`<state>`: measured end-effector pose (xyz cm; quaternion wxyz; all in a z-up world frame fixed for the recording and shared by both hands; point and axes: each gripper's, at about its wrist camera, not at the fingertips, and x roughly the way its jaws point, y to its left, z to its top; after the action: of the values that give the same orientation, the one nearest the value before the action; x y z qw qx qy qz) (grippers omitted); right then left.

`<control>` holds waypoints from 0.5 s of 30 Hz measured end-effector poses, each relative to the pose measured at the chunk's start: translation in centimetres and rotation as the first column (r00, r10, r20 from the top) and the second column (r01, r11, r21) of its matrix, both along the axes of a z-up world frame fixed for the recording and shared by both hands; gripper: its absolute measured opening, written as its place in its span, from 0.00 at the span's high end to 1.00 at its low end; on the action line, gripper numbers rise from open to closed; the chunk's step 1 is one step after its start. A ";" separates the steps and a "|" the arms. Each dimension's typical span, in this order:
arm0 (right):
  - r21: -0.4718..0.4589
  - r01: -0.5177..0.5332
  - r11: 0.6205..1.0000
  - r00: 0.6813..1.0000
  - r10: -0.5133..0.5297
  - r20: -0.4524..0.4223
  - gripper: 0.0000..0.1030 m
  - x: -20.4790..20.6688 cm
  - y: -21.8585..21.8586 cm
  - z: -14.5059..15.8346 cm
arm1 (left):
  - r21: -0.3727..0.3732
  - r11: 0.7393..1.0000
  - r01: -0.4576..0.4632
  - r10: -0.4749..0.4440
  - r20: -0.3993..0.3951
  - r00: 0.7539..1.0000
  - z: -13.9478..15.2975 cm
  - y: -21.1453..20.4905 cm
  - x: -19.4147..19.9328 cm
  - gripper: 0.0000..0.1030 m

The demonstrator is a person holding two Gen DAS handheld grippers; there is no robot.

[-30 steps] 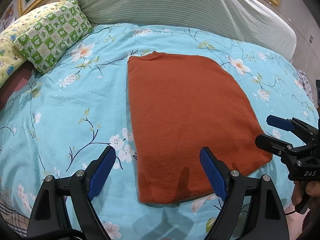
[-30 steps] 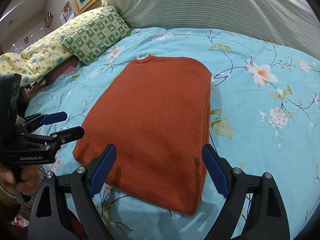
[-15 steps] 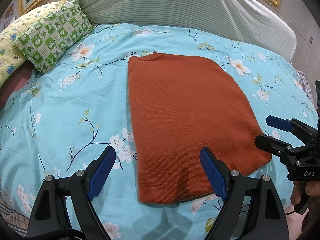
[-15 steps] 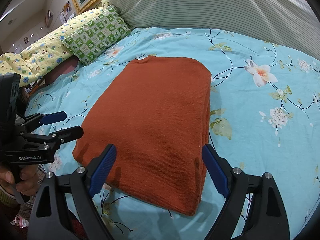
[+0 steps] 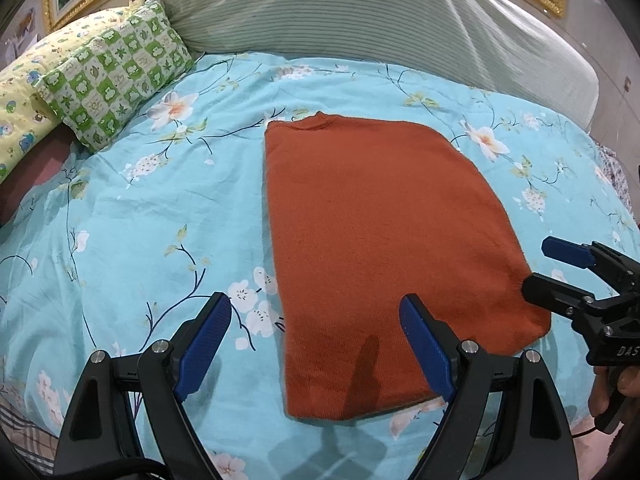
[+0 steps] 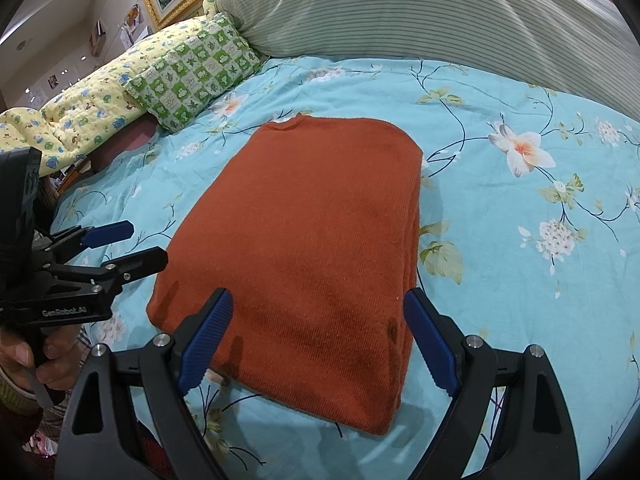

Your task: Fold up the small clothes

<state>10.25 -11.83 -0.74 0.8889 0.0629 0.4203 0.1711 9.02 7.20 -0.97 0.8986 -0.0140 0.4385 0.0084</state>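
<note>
Rust-orange sweater (image 5: 384,248) laid half-folded at bedspread (image 5: 120,220) centre; left gripper (image 5: 316,344), right gripper (image 6: 316,336) held spread, empty; stacked layers likely shifted if near hem pinched unevenly.

Rust-orange knit sweater (image 5: 372,248), folded into a flat rectangle, lying on the bed

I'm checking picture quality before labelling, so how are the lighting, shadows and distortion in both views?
Left wrist view: even indoor light, sharp focus, a finger-shaped shadow on the near end of the orange sweater, fisheye bending the striped pillow, dark corners. Right wrist view: similarly bright and sharp, soft shadows on the sweater's near end, blue floral bedspread curving at the edges.
</note>
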 end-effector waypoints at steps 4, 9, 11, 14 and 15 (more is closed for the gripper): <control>0.000 -0.001 1.000 1.000 0.001 0.006 0.15 0.3 -0.2 0.3 | 0.002 1.000 -0.002 0.002 -0.004 1.000 -0.1 0.1 0.2 0.16; 0.001 0.000 1.000 1.000 0.000 0.003 0.15 0.5 -0.3 0.3 | 0.011 1.000 -0.002 0.002 -0.005 1.000 -0.1 0.0 0.3 0.16; 0.000 -0.002 1.000 1.000 0.002 0.003 0.15 0.6 -0.4 0.3 | 0.003 1.000 -0.001 0.001 -0.008 1.000 -0.1 0.1 0.4 0.16; 0.000 0.000 1.000 1.000 0.000 0.003 0.15 0.5 -0.3 0.2 | 0.003 1.000 -0.003 0.003 -0.009 1.000 -0.1 0.1 0.4 0.16; 0.001 0.000 1.000 1.000 0.000 0.003 0.15 0.5 -0.3 0.2 | 0.001 1.000 -0.001 0.001 -0.009 1.000 0.0 0.1 0.3 0.16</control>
<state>10.76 -12.18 -0.52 0.8896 0.0629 0.4187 0.1714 9.35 7.31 -1.00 0.8967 -0.0138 0.4423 0.0090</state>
